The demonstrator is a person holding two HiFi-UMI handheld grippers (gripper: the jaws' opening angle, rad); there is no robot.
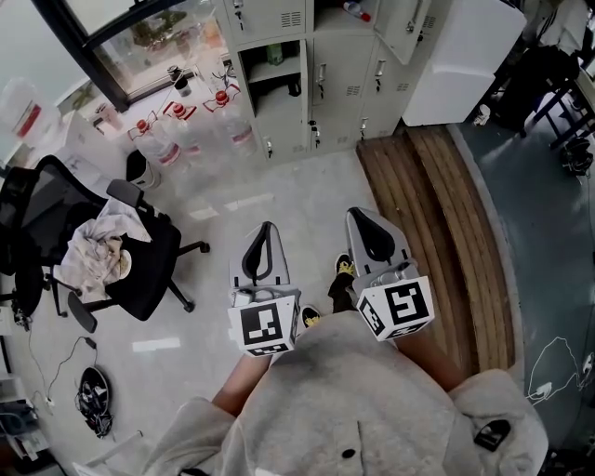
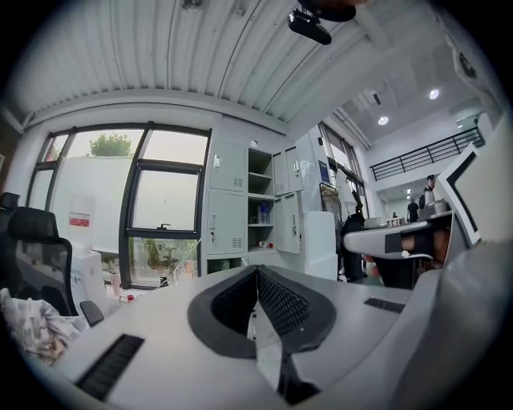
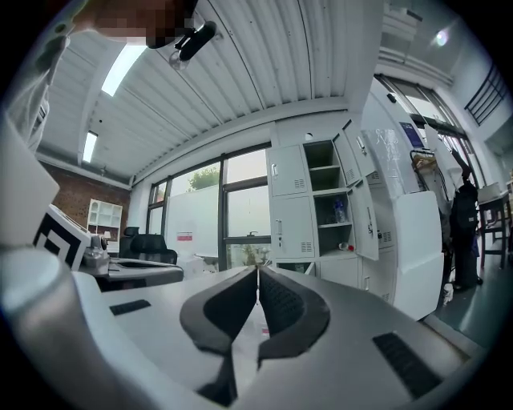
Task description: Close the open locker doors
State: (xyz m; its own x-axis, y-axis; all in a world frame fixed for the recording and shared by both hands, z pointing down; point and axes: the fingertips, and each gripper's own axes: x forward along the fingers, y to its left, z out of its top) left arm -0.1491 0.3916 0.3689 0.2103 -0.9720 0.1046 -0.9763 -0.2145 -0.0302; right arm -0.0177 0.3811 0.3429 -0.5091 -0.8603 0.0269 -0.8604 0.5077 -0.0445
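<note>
A bank of grey lockers [image 1: 321, 88] stands ahead across the floor. In its middle column an upper door [image 1: 402, 28] hangs swung out to the right, showing shelves with a bottle [image 2: 263, 213]. A compartment [image 1: 271, 67] in the left column also stands open. My left gripper [image 1: 267, 226] and right gripper [image 1: 356, 214] are held side by side in front of me, pointing at the lockers from well short of them. Both are shut with nothing between the jaws. The left gripper [image 2: 256, 271] view shows the open door [image 2: 287, 212]. So does the right gripper [image 3: 257, 271] view, with the door [image 3: 365, 220] right of centre.
A black office chair [image 1: 139, 260] with a crumpled cloth on it stands at my left. Several water jugs [image 1: 186, 130] sit on the floor by the window. A wooden platform [image 1: 437, 232] runs along the right, with a white cabinet [image 1: 460, 60] beside the lockers.
</note>
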